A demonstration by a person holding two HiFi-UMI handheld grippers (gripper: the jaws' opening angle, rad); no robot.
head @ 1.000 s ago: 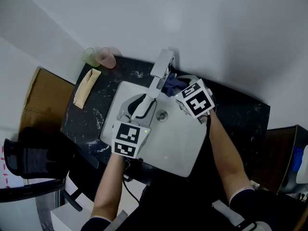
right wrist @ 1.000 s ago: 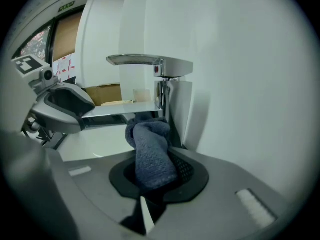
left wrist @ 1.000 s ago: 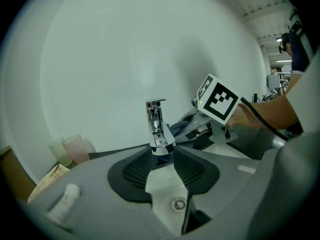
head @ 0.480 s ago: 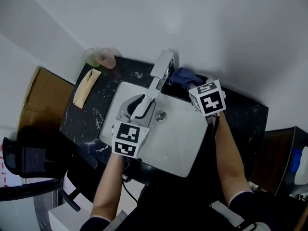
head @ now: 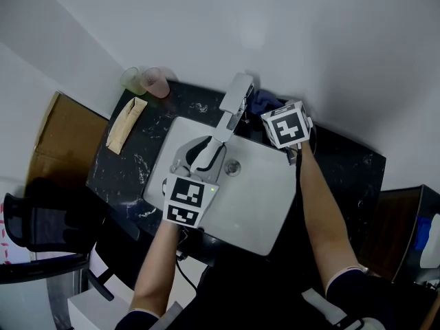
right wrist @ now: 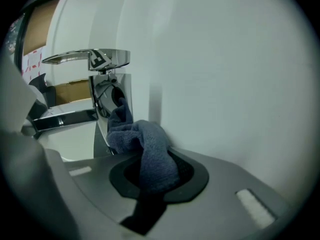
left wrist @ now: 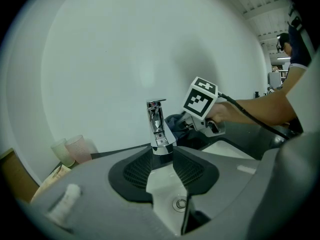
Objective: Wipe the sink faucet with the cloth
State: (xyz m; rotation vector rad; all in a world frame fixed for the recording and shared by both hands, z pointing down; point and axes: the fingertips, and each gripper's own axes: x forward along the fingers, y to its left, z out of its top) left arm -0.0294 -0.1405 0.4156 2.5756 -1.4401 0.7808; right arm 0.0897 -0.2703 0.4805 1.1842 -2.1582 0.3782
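Observation:
The chrome faucet [head: 232,102] stands at the back of the white sink [head: 254,205]. My right gripper [head: 270,113] is shut on a dark blue cloth [right wrist: 145,151], which bunches against the back right of the faucet body [right wrist: 107,99], close to the wall. In the head view the cloth [head: 259,102] shows between the faucet and my marker cube. My left gripper [left wrist: 162,160] hangs over the basin and faces the faucet [left wrist: 157,126]. Its jaws stand apart with the spout's end just at their tips, and the drain [left wrist: 180,203] shows between them.
A green cup [head: 130,80] and a pink cup [head: 155,82] stand at the black counter's [head: 337,163] back left, with a tan folded piece [head: 124,124] beside them. A cardboard box [head: 62,139] and a black chair [head: 41,225] are at the left. The wall rises directly behind the faucet.
My right gripper has carried the cloth from over the basin's back edge round the faucet's right side, toward the wall. The left gripper has stayed in place.

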